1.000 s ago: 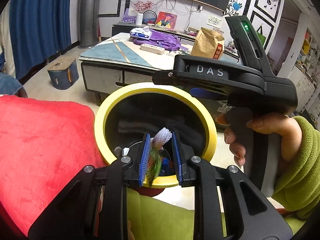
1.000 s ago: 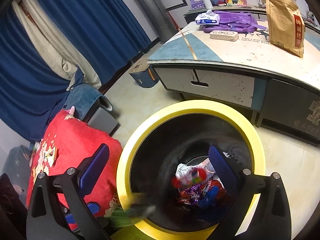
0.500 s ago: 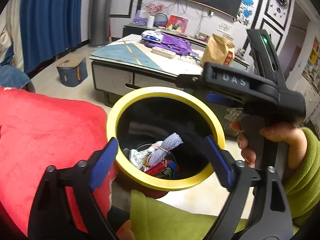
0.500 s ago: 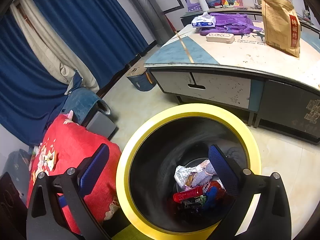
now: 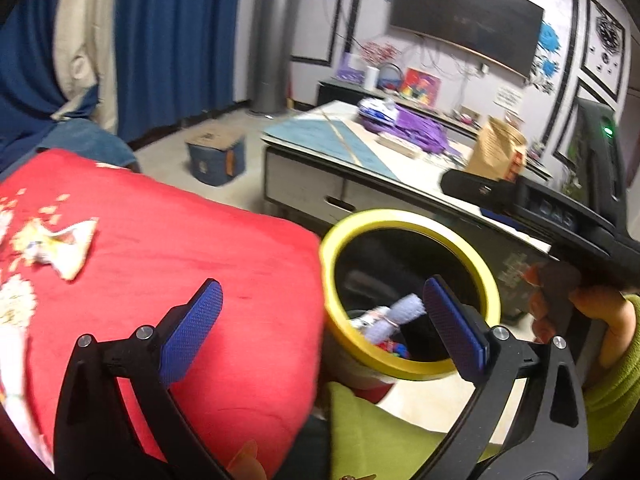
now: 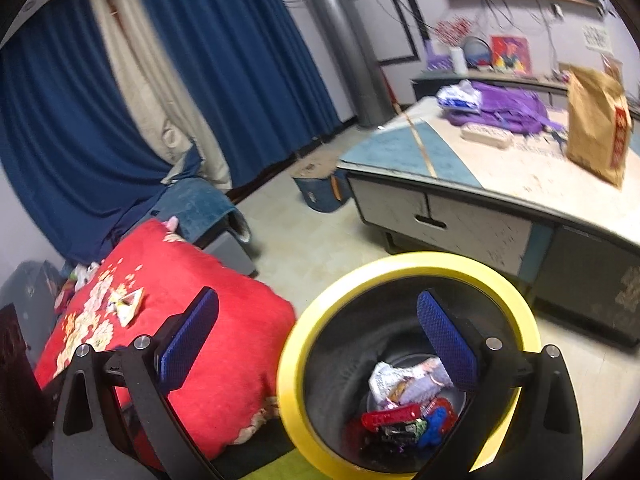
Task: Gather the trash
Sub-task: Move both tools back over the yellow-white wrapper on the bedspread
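A black bin with a yellow rim (image 5: 408, 218) (image 6: 404, 260) stands on the floor beside a red cushion (image 5: 168, 248) (image 6: 192, 280). Wrappers (image 6: 404, 380) and a pale foam net roll (image 5: 404, 310) lie inside the bin. A crumpled white wrapper (image 5: 60, 246) (image 6: 128, 304) lies on the cushion among crumbs. My left gripper (image 5: 324, 328) is open and empty, over the cushion's right edge and the bin. My right gripper (image 6: 316, 336) is open and empty above the bin; its body shows in the left wrist view (image 5: 560, 216).
A low table (image 6: 500, 176) (image 5: 360, 160) behind the bin carries a brown paper bag (image 6: 596, 120), a purple bag (image 6: 508, 108) and a white packet (image 6: 458, 96). A small blue box (image 5: 216, 152) sits on the floor. Blue curtains (image 6: 80, 100) hang at left.
My left gripper opened and dropped the foam net roll into the bin, then swung left over the cushion. My right gripper rose and turned slightly left, staying open.
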Motion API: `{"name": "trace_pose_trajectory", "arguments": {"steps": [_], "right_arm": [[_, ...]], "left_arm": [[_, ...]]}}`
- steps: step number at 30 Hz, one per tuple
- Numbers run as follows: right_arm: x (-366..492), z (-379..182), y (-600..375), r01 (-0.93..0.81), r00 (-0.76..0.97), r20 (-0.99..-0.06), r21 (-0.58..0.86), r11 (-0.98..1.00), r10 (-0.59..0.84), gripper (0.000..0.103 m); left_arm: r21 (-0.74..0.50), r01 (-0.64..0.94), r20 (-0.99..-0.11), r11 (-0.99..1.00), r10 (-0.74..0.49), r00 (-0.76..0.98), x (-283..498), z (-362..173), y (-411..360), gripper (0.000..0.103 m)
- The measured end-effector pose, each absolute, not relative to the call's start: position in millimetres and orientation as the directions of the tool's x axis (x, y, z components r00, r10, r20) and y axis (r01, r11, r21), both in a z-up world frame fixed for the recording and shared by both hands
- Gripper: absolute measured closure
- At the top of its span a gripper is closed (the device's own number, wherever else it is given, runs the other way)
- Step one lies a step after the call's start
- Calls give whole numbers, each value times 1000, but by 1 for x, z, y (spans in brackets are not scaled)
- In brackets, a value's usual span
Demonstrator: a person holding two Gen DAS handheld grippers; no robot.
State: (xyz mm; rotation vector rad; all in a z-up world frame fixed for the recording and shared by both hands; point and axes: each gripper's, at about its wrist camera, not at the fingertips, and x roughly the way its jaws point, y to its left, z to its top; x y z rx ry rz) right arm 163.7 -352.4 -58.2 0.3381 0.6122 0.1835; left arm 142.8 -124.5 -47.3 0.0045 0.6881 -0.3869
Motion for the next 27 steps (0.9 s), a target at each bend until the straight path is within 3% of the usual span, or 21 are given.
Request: {"name": "trace_pose_trajectory", "arguments": {"steps": [12,27], "right_arm": [[150,-37,-291,-250,819,-464,244,937,339,6],[174,-25,-213,-398,754,-486,194,896,441,6]], "left_arm": [[-55,177,-514,983,-180,839,124,-21,-66,11],[-83,-72,-494,994,21,869,109,-17,9,11]]}}
